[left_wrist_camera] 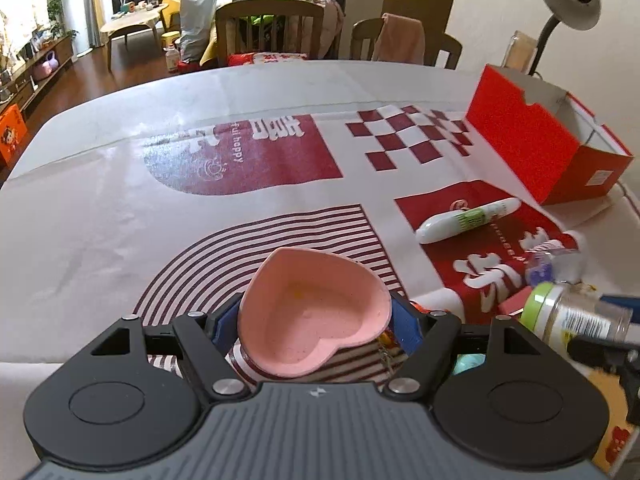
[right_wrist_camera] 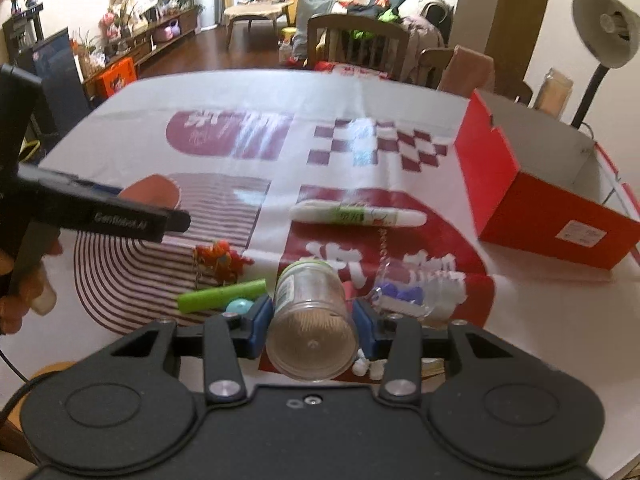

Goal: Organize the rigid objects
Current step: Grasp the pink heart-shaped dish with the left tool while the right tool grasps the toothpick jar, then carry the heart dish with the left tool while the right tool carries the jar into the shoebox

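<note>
My left gripper is shut on a pink heart-shaped dish, held just above the tablecloth; the dish also shows at the left of the right wrist view. My right gripper is shut on a clear toothpick jar with a green lid, held on its side; it also shows in the left wrist view. An open red box stands at the right. A white and green tube lies in front of it.
On the cloth near the right gripper lie a green stick, a red tasselled ornament, a teal ball, a clear packet with blue pieces and small white bits. A desk lamp and chairs stand behind.
</note>
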{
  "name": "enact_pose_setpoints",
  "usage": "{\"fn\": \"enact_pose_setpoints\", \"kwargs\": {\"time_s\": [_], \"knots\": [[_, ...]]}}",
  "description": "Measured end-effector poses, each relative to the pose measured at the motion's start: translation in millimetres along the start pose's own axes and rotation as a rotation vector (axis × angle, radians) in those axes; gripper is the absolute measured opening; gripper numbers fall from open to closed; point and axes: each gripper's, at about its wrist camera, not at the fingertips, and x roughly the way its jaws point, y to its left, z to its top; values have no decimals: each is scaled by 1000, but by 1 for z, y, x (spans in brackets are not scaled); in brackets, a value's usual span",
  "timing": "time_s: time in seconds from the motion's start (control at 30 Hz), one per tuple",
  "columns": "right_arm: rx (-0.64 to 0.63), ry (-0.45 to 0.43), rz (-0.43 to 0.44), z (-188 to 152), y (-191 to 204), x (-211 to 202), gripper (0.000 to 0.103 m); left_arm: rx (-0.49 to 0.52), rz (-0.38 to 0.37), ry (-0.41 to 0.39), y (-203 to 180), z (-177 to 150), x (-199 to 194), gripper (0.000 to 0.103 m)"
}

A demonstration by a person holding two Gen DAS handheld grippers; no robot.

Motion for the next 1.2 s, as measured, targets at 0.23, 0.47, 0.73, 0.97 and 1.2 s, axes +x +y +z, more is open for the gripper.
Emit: {"fn": "enact_pose_setpoints", "kwargs": {"time_s": [0.23,0.47,0.73,0.97,1.2], "knots": [[28,-66,-13,11,-17,-33,43,12,-32,-26,-11,10,-30,76],[49,-129,-39,24,-45,-55,43,46,-45,-59,-32,26,-47,76],[78,-212,-60,45,-113,-66,43,79,-40,-72,-75,53,-46,76],[99,-243,-68,61,-184,-54,43,101,-33,-69,-129,87,-30,76],[138,-254,-80,73,-253,-35,43,175,-14,-73,-182,122,-5,76]]}}
